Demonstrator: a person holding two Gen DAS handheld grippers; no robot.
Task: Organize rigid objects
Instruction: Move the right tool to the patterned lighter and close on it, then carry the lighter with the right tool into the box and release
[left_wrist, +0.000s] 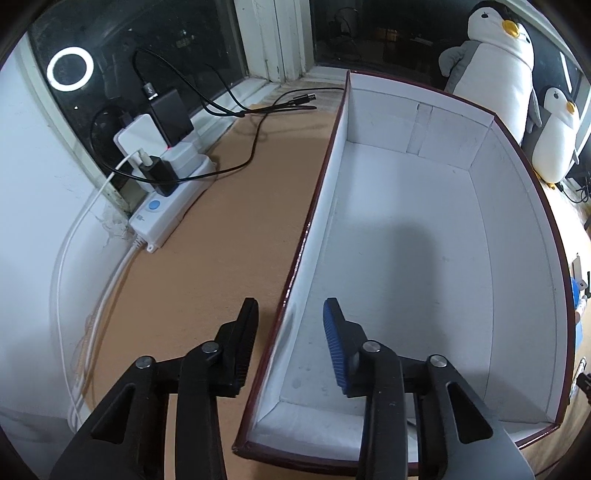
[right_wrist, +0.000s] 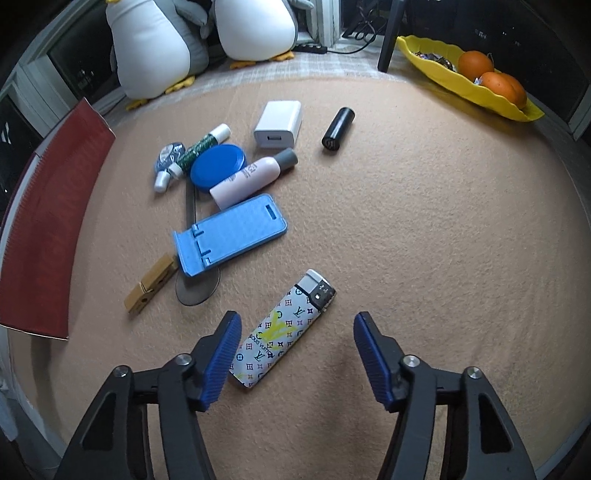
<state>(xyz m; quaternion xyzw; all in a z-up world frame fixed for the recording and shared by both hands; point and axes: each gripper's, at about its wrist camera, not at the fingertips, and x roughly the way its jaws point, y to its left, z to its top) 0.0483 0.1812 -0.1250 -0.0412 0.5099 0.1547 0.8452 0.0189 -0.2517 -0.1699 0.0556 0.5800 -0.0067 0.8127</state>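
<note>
right gripper: jaws apart and gripping nothing, pointed steeply down at the mat; no pad presses on anything
lighter vs right gripper: the patterned lighter lies flat on the tan mat between the two blue pads, its lower end just beside the left pad, well clear of the right pad
lighter long axis: runs on a diagonal, from lower left near the left pad up to the right; the metal cap end points up-right, away from the gripper
fit of jaws to axis: the jaw line crosses the body at a slant, not square; a small wrist roll would likely give a cleaner pinch across the narrow sides
nearer hand: the right one, judged from the lighter lying under it; the lighter is not in the left view
left gripper: jaws apart, straddling the left wall of the white-lined box, one pad outside, one inside, neither seen pressing it
other items: blue phone stand, wooden clip and bottles lie farther up the mat, towards the red box wall
</note>
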